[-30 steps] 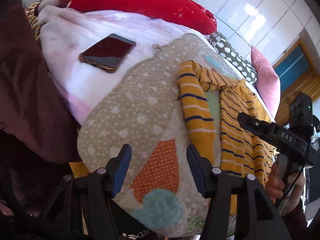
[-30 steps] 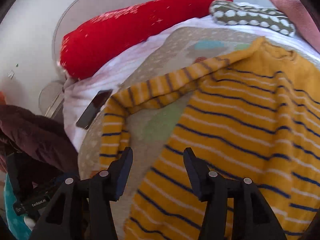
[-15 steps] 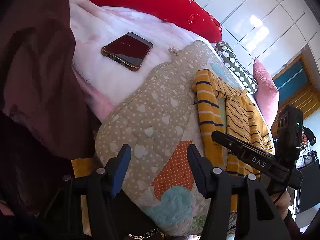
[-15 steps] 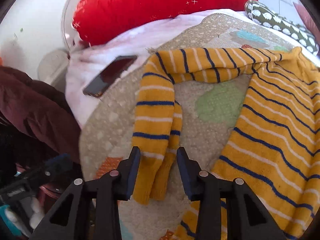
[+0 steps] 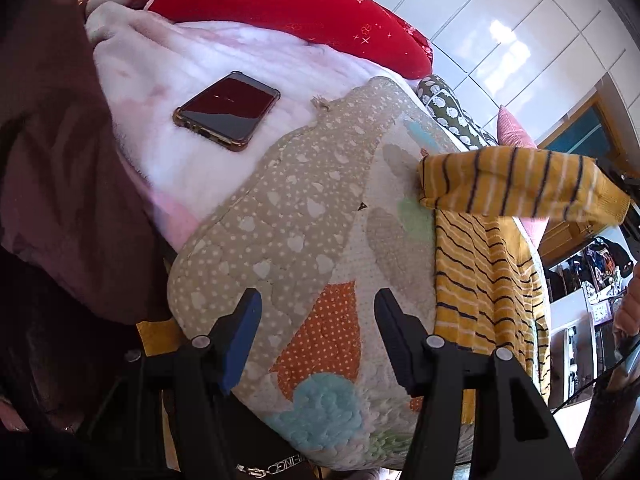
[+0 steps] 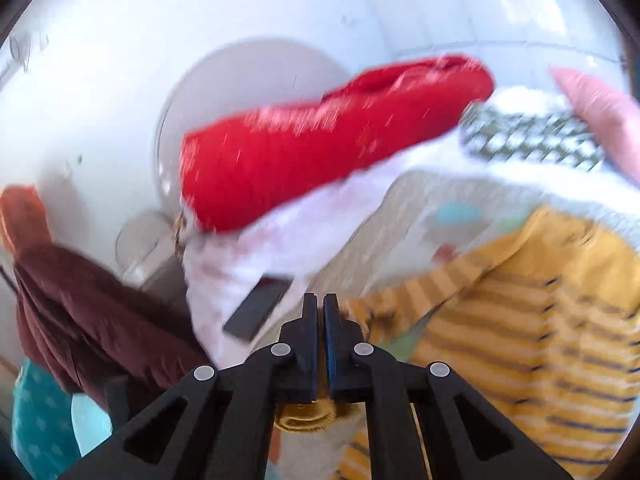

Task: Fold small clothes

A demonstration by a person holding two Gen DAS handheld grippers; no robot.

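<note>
A small yellow sweater (image 5: 488, 292) with dark blue stripes lies on a patterned quilt (image 5: 304, 216). Its sleeve (image 5: 516, 186) is lifted off the quilt and stretched to the right. My right gripper (image 6: 320, 312) is shut on the sleeve's cuff (image 6: 304, 416), which shows under the fingers; the sweater body (image 6: 532, 344) lies to its right, blurred. My left gripper (image 5: 316, 320) is open and empty, low over the quilt's near corner, left of the sweater.
A dark phone (image 5: 228, 110) lies on a pink-white blanket (image 5: 168, 80) beyond the quilt. A red pillow (image 5: 288, 4) is behind it. A maroon garment (image 5: 52, 160) hangs at the left. A spotted cushion (image 5: 452, 116) and pink cushion (image 5: 514, 132) lie far right.
My right gripper has shut on the sleeve's cuff and lifted it off the quilt toward the sweater body. The left gripper stayed open, shifting only slightly.
</note>
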